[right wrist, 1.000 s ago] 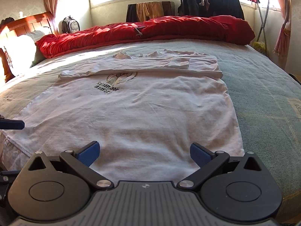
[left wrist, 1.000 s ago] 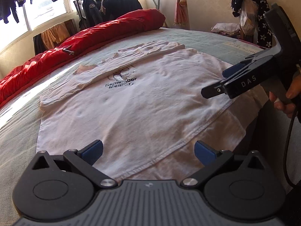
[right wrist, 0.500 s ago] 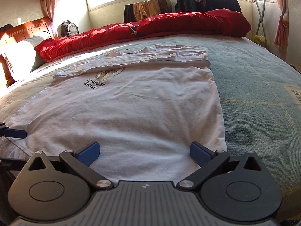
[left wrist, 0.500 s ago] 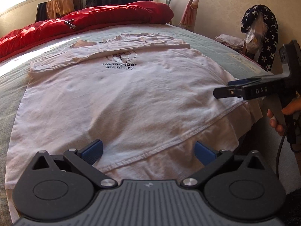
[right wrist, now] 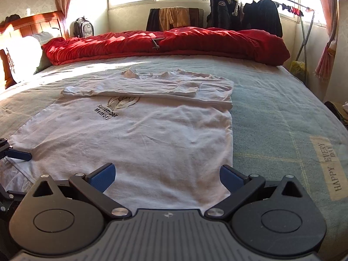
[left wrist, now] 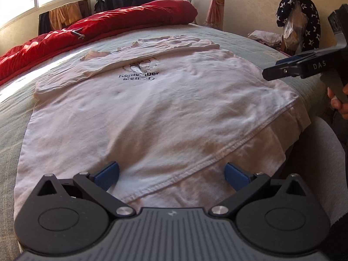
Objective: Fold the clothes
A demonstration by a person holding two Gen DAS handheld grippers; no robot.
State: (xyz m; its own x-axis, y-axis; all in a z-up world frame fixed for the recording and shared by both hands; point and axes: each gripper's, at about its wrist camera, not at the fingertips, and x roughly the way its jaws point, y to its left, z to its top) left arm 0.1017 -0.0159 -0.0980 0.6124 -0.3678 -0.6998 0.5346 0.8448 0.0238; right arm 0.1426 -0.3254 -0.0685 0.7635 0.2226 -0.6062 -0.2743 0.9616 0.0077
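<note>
A white T-shirt lies flat on the bed, sleeves folded across its chest — hem nearest the cameras. Left gripper and right gripper hover over the hem, jaws spread, holding nothing.

Home bedroom: bed, red duvet.

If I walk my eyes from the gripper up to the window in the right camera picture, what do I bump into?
Right gripper → bottom hem of the white T-shirt → black printed words → folded-over sleeves → bare green bedsheet → red quilt → orange clothes under the window.
</note>
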